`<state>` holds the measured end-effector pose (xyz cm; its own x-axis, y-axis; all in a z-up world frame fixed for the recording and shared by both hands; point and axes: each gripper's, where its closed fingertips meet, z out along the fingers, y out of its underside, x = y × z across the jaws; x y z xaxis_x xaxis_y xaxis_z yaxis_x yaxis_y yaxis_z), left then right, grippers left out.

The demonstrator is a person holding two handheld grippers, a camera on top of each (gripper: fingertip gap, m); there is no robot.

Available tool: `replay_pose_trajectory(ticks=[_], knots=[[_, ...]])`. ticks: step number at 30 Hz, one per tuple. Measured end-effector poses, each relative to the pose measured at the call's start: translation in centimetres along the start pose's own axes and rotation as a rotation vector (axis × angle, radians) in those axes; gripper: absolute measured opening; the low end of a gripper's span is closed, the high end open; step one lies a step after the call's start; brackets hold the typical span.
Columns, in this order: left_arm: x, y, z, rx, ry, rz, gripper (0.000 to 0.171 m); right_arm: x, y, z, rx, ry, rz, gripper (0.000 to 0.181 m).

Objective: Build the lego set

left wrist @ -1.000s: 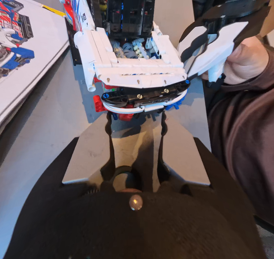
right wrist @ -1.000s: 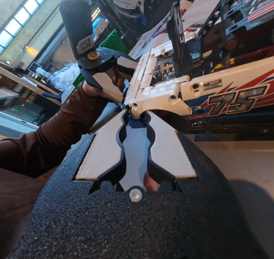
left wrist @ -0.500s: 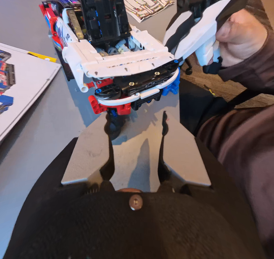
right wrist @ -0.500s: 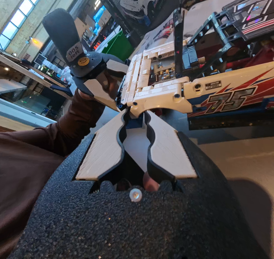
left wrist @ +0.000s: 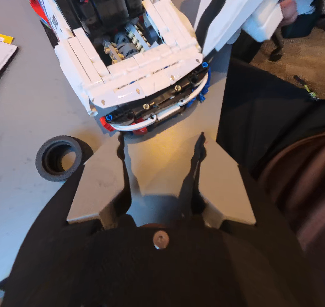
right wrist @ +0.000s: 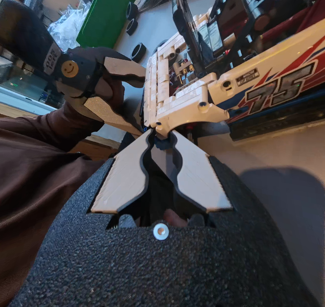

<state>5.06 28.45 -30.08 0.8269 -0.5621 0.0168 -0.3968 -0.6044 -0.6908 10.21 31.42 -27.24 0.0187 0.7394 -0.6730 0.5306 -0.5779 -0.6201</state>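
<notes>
Lego car (left wrist: 126, 66) is set on the grey bench (left wrist: 31, 90), nose toward the left gripper (left wrist: 161, 136), which is spread wide and empty just short of the bumper. Right gripper (right wrist: 162, 134) is pinched on the car's front corner. A loose tyre (left wrist: 59, 160) is seen beside the left gripper.

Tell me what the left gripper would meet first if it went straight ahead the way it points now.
Probably the front bumper of the lego car. The left gripper is open and empty, its tips just short of the red and white bumper parts; depth is hard to judge. The loose tyre sits off to its left.
</notes>
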Motion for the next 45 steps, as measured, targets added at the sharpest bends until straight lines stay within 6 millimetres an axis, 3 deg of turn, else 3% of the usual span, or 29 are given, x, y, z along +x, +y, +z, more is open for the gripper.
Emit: replay_pose_trajectory(ticks=[5,10,18,23,30,35,40,45], knots=[[0.2,2.2,-2.2,-0.004,0.001,0.0,0.081,-0.6,0.6,-1.6,-0.039,0.025,-0.037,0.03],[-0.7,3.8,-4.2,0.048,-0.046,-0.053,0.075,-0.4,0.6,-4.9,-0.039,0.099,-0.143,0.031],[-2.1,2.8,-5.9,0.184,-0.074,-0.157,0.064,1.7,-0.5,-8.5,0.112,0.214,-0.28,0.032],[-3.8,2.8,-6.7,0.225,-0.123,-0.212,0.056,2.9,-1.1,-10.9,0.193,0.371,-0.398,0.032],[-5.7,2.3,-7.5,0.288,-0.16,-0.215,0.044,2.0,-3.2,-14.4,0.34,0.398,-0.393,0.038],[-6.2,1.6,-8.4,0.36,-0.168,-0.21,0.042,1.4,-4.4,-19.0,0.485,0.504,-0.542,0.04],[-6.2,1.6,-8.6,0.368,-0.189,-0.199,0.051,2.3,-3.8,-20.2,0.466,0.497,-0.523,0.046],[-5.8,2.0,-8.8,0.352,-0.228,-0.159,0.054,2.9,-3.3,-20.2,0.453,0.501,-0.54,0.046]])
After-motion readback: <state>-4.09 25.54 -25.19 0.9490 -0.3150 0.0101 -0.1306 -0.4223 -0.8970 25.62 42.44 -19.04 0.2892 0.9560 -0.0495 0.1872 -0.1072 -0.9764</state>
